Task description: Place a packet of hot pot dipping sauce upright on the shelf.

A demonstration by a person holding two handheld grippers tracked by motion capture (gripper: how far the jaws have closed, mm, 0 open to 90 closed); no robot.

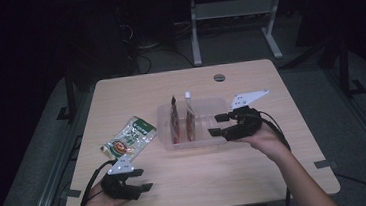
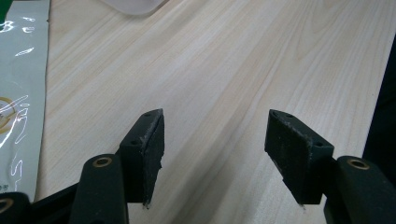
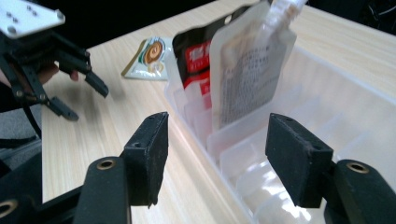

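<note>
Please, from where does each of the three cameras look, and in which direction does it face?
High view: above the person's side, facing forward and down on the table; both forearms enter from below.
Left gripper view: rides the left gripper, facing along its open jaws over bare wood beside the flat pouch.
Right gripper view: rides the right gripper, facing the clear tray and two upright pouches.
Shared: the right gripper view and high view both show the left gripper, tray and flat pouch.

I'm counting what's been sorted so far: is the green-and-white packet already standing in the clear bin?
No. The green-and-white packet lies flat on the table, left of the clear bin, which holds two upright pouches.
</note>
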